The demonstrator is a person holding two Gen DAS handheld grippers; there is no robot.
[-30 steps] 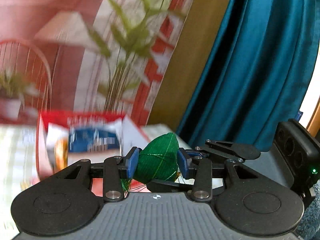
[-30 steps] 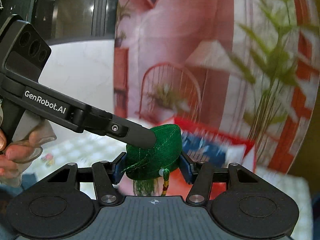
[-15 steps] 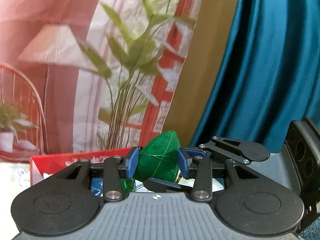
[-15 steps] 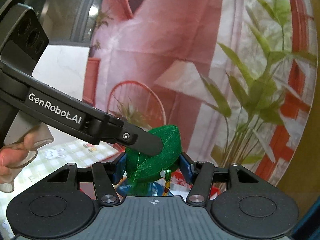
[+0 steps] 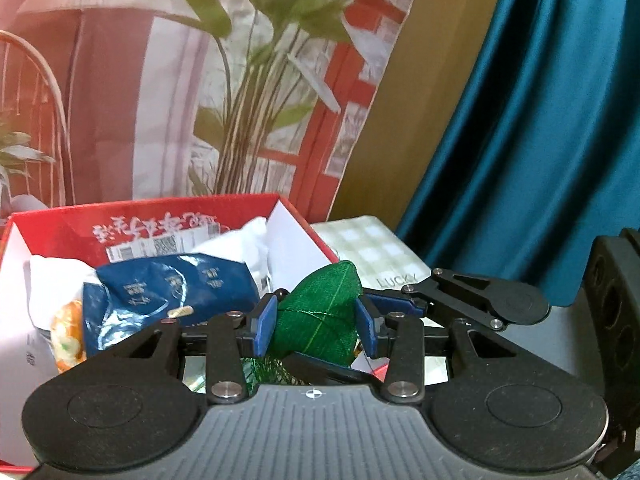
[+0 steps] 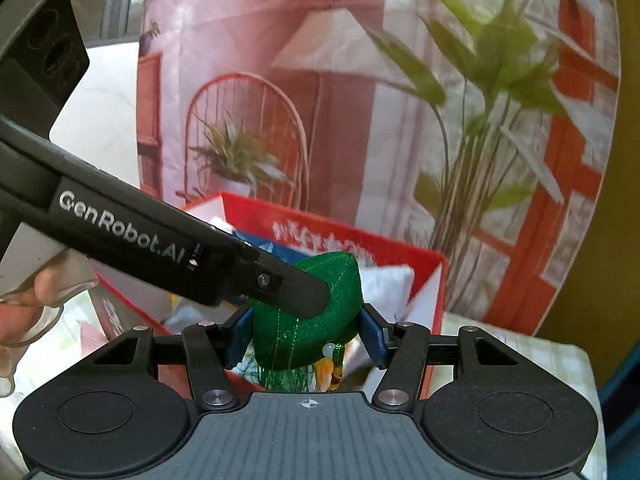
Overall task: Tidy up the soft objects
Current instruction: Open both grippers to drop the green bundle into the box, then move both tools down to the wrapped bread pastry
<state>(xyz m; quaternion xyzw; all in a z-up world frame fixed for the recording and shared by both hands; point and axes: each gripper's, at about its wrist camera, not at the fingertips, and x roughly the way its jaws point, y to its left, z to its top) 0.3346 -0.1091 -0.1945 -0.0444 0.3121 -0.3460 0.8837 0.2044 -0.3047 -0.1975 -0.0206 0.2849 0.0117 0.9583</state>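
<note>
A green leaf-shaped stuffed sachet (image 5: 320, 316) with a beaded tassel (image 6: 334, 360) hangs just above the near side of a red cardboard box (image 5: 160, 208). My left gripper (image 5: 316, 322) is shut on it, blue pads pressing both sides. My right gripper (image 6: 306, 334) is shut on the same sachet (image 6: 308, 332) from the other side. One right finger (image 5: 460, 288) reaches in from the right in the left wrist view. In the right wrist view, a left finger (image 6: 288, 284) crosses over the sachet. The box (image 6: 400, 248) holds a blue packet (image 5: 172, 292), white soft items (image 5: 240, 240) and an orange piece (image 5: 68, 332).
The box stands on a pale checked tablecloth (image 5: 372, 252) in front of a printed backdrop of plants and a red window (image 5: 200, 100). A teal curtain (image 5: 520, 160) hangs at the right. A gloved hand (image 6: 24, 304) holds the left gripper's handle.
Both grippers came down and forward together with the sachet. The red box has grown larger and now lies right under and behind the sachet. Both grips look unchanged.
</note>
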